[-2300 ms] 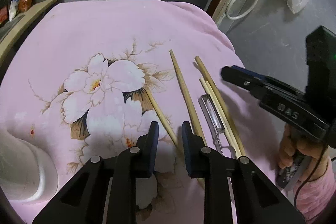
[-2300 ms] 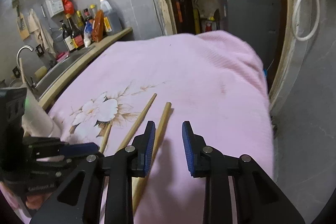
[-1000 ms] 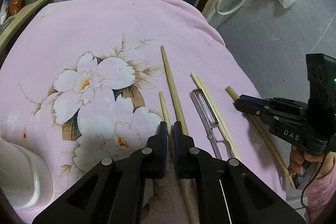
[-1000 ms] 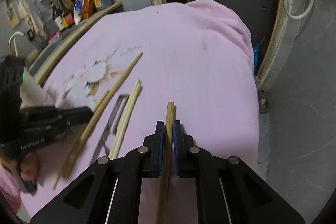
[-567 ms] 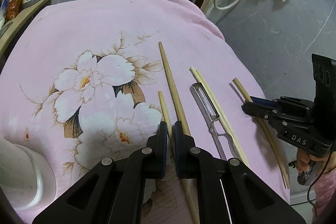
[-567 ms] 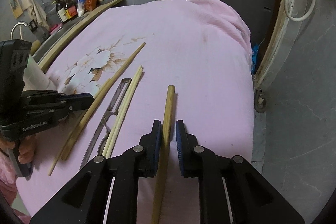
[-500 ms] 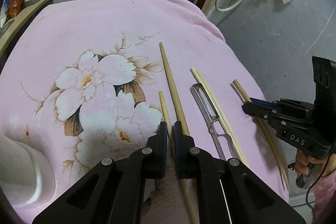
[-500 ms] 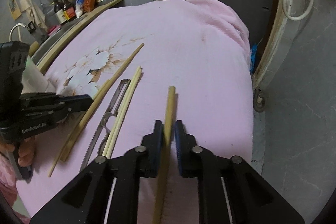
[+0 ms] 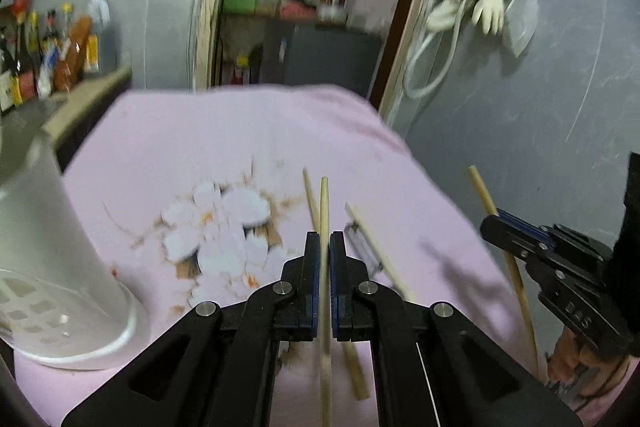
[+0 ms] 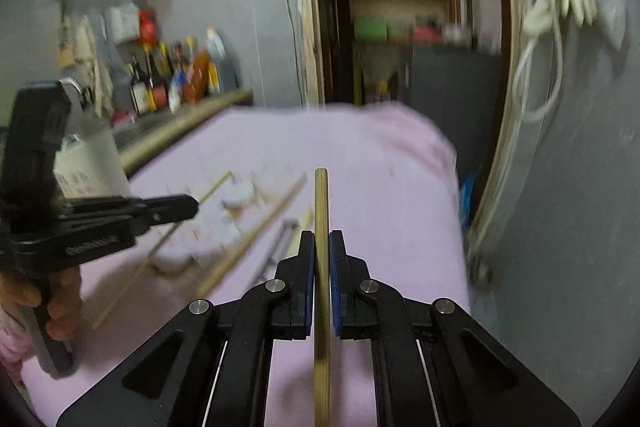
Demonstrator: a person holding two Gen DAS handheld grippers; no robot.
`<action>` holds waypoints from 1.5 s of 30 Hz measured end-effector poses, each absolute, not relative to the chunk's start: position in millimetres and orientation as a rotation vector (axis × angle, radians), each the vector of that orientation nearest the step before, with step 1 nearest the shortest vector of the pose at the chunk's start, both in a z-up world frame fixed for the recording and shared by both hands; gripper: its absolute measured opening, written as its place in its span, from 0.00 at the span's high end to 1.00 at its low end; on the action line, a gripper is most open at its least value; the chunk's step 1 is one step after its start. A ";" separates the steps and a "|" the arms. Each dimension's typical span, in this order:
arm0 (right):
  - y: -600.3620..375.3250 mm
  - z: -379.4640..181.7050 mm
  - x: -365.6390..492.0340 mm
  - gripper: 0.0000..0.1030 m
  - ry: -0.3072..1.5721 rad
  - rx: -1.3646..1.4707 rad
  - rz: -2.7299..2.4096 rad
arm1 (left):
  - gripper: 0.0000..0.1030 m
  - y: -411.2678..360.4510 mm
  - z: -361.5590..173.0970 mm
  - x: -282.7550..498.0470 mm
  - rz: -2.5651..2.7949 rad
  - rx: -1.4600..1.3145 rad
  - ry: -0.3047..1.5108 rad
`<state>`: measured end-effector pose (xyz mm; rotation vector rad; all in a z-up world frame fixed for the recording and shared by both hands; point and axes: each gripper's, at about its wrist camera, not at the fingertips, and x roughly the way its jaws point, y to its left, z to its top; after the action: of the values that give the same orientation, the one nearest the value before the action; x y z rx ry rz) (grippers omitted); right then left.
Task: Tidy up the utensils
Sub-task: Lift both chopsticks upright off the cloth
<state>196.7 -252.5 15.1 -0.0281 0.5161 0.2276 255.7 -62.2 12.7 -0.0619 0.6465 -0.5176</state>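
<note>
Left gripper [image 9: 324,247]: fingers clamped on a thin pale chopstick [image 9: 324,211], which runs straight out between the blue pads, its far tip raised above the cloth.
Right gripper [image 10: 319,247]: fingers pinched on a thicker, browner chopstick [image 10: 321,203], its blunt end pointing far ahead, off the cloth.
Seen from the other side: in the left wrist view the right gripper [image 9: 490,225] sits at the right edge with its brown stick [image 9: 482,193] poking up past the fingers; in the right wrist view the left gripper [image 10: 192,207] comes in from the left, gripped by a hand [image 10: 60,301] in a pink sleeve [image 10: 10,339].
Desk: covered by a pink cloth [image 9: 224,143] with a white flower print [image 9: 224,227] near its middle.
Left on the cloth: one brown chopstick [image 9: 310,195] just left of the held pale one, a pale pair of chopsticks [image 9: 374,247] to the right, and a clear-handled peeler [image 9: 360,247] lying right against that pair.
Holder: a white perforated utensil holder [image 9: 44,267] stands at the near left corner of the cloth, well apart from the loose sticks.
Focus: both views are smeared, so fine detail on the cloth items is hard to tell.
Background: bottles [image 10: 176,75] line a ledge at far left; rubber gloves [image 9: 488,5] hang on the grey wall at right.
</note>
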 end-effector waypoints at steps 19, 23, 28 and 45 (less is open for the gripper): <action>-196.3 82.5 144.7 0.95 -0.137 -0.078 0.148 | 0.98 -6.6 93.1 188.2 -0.447 -0.162 0.074; -179.4 98.8 145.6 0.95 -0.198 -0.059 0.189 | 0.98 14.2 118.2 180.0 -0.405 -0.157 -0.006; -150.7 117.2 155.1 0.95 -0.249 -0.019 0.273 | 0.98 46.9 139.2 172.8 -0.352 -0.157 -0.078; -59.3 152.1 232.7 0.95 -0.120 0.179 0.607 | 0.98 196.8 156.2 223.0 -0.200 -0.373 -0.047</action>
<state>232.7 -59.3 152.1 0.1793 -0.1204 0.6075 223.0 196.8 156.2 -0.3726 -0.0473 -0.2002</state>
